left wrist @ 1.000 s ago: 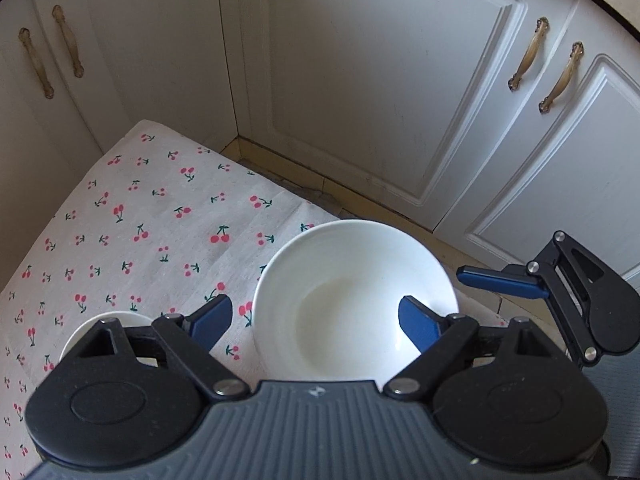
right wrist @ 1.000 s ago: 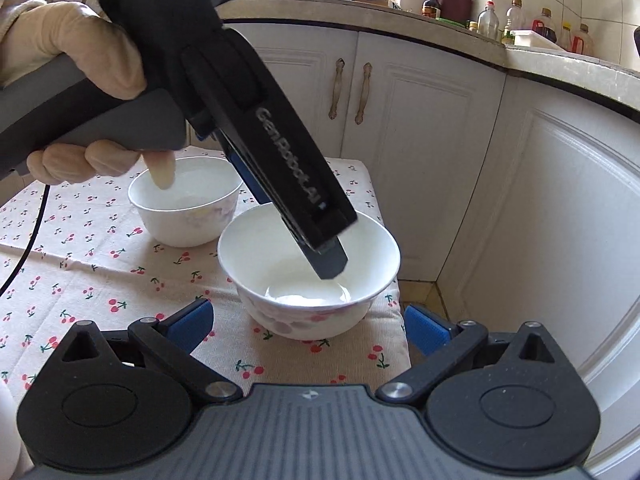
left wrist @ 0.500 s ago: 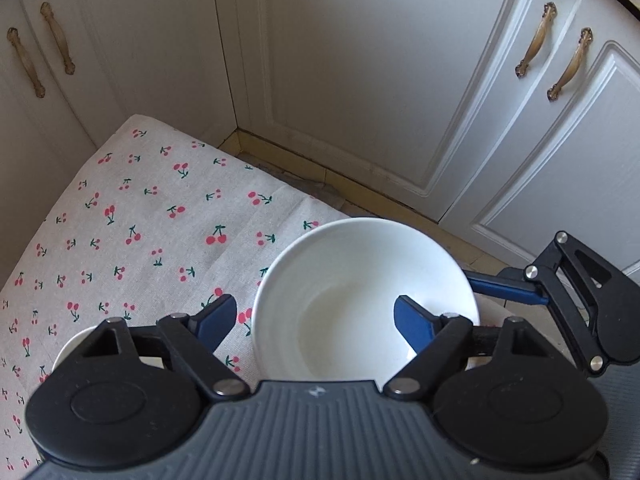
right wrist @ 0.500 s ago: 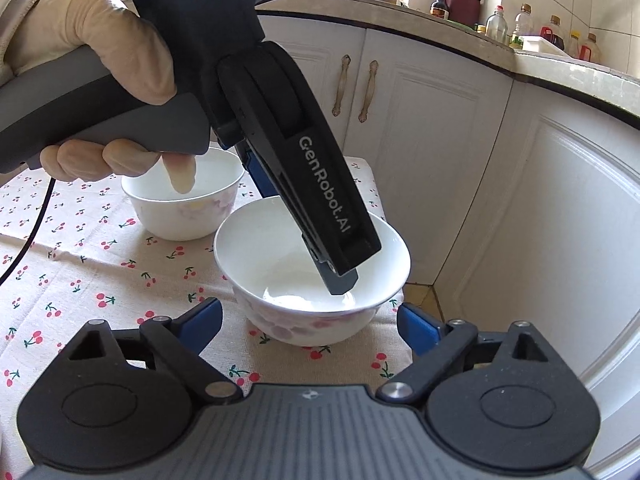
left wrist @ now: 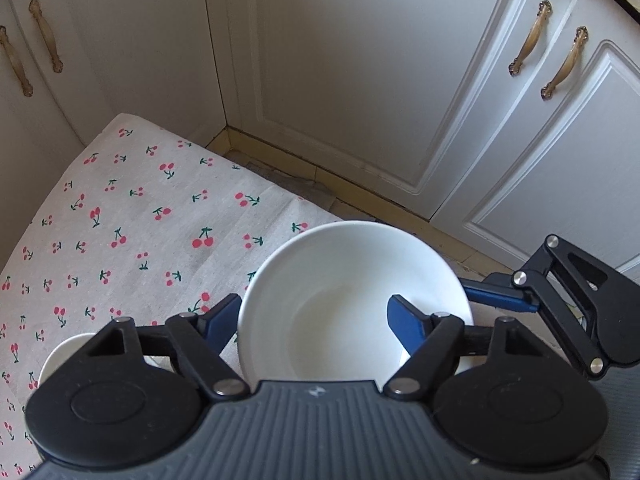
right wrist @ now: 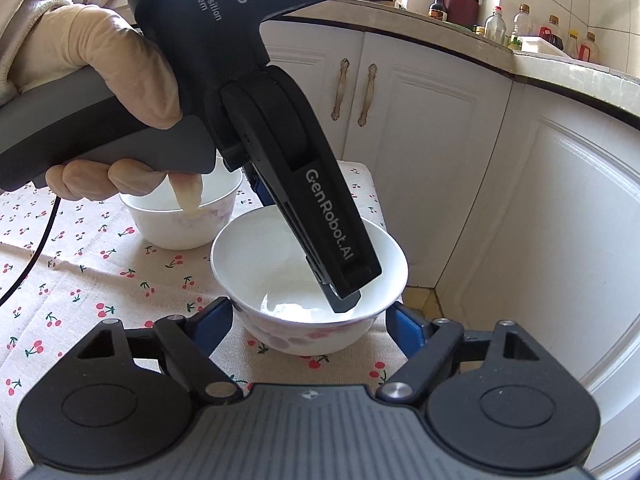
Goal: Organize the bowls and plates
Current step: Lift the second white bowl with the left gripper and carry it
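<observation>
A white bowl with pink flowers (right wrist: 308, 280) stands near the corner of the cherry-print table (left wrist: 120, 220); it also shows in the left wrist view (left wrist: 352, 300). My left gripper (left wrist: 316, 320) is open, one finger inside the bowl and one outside its near wall. My right gripper (right wrist: 310, 320) is open with its fingers on either side of the same bowl, low at its base. A second white bowl (right wrist: 180, 220) stands behind, partly hidden by the gloved hand; its rim shows in the left wrist view (left wrist: 64, 356).
White cabinet doors (left wrist: 360, 80) with brass handles close off the space past the table's edge. A strip of floor (left wrist: 320, 184) lies between table and cabinets. A counter with bottles (right wrist: 540, 36) runs above.
Both grippers have moved closer around the near bowl. The left gripper's finger has gone deeper into the bowl.
</observation>
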Tool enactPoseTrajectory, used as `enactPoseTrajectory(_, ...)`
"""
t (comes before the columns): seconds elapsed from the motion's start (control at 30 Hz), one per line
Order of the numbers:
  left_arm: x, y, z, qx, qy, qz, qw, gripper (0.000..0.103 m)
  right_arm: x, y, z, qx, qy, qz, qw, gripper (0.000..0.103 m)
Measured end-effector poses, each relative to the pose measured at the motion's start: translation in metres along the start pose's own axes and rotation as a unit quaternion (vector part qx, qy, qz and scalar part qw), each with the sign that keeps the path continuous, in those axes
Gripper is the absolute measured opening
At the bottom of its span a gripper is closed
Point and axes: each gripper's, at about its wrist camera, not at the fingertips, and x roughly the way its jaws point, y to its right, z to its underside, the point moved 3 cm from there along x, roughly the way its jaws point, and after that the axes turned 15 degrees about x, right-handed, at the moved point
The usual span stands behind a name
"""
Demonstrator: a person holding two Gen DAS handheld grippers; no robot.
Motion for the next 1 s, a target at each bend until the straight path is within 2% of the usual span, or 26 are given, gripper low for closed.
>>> enactPoseTrajectory(0.27,0.0029,0.001,-0.0009,0.003,0.002,0.011,0.9999,0.075,-0.0021,0.0001,-0.0007,0.003,0.002,0.0,1.0,0.087)
enactPoseTrajectory(1.0,-0.0004,0.0002,0.0011,0.005,0.012,0.027,0.9996,0.074,-0.0041,0.0032,-0.0059,0.008,-0.005,-0.007,1.0,0.087)
